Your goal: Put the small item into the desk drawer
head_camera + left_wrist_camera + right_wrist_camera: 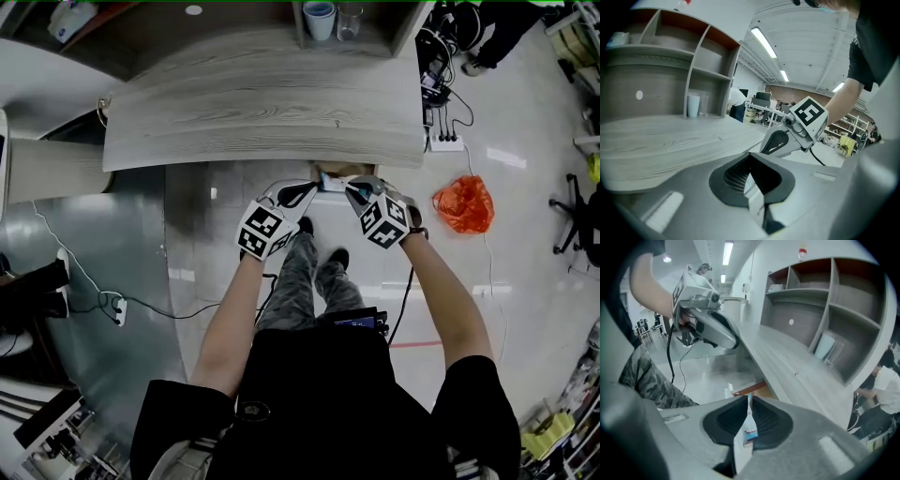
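**Small item pinched between both grippers at the drawer mouth**

Head view: the desk (262, 103) fills the upper centre. Under its front edge, at centre frame, the open drawer (339, 171) shows as a tan sliver. Just below that, the small item (331, 184), pale and flat, bridges the left gripper (314, 188) and the right gripper (354, 190), whose tips nearly meet. It is not in the drawer yet. I can't tell whether it hangs over the opening or just in front of it.

Left gripper view: at lower centre the jaws are drawn in on a thin pale wedge (747, 182). That wedge reads as one end of the same small item, so this gripper looks clamped on it too. The right gripper's body sits right of centre, just beyond the jaws.

Right gripper view: at lower centre the pads are clenched on the flat faces of the small item (749, 430). It is a white sachet with blue and red print, seen edge-on. The drawer's brown edge (751, 389) shows just above the jaws, under the desk lip.

Handling (judgement):
- It is likely very light, thin and limp, with a slick film skin.
- It should flop if held by a corner and could slide out of a loose pinch.
- The best hold is across the flat faces, well in from the edge, with a modest squeeze.
- It does not look fragile, though hard pressure could crease it.
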The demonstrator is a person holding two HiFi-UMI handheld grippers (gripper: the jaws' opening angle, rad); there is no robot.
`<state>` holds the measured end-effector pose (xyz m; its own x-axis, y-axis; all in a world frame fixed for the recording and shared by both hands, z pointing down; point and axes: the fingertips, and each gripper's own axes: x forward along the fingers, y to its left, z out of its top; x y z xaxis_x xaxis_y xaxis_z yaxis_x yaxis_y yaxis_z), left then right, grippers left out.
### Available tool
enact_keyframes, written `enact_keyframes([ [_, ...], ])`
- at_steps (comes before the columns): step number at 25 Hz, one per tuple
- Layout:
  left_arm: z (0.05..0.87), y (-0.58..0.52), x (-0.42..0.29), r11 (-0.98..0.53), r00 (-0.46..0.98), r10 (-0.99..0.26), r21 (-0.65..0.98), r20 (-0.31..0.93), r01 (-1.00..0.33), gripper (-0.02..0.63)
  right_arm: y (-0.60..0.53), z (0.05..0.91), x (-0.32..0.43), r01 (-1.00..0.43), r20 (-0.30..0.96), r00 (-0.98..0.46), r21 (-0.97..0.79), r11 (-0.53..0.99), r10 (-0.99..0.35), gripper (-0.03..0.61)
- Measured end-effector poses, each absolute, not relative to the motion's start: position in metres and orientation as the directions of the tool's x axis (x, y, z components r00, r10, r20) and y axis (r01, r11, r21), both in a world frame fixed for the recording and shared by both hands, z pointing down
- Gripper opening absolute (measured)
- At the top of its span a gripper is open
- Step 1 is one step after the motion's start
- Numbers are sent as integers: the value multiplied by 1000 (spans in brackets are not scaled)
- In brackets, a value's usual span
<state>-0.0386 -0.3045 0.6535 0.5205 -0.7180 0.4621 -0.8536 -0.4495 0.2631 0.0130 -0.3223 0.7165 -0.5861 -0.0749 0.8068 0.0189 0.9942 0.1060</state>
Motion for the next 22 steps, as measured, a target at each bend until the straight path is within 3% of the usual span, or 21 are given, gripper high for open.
enact_keyframes([
  [8,619,-304,-29,-468,527,-726,245,441,-849,2,-326,658,25,-85,746,-649,123,989,-149,5],
  [22,564,-314,-12,-520,564,-730,223,385,-825,2,-337,573,45,-295,625,-728,84,952,-281,3],
])
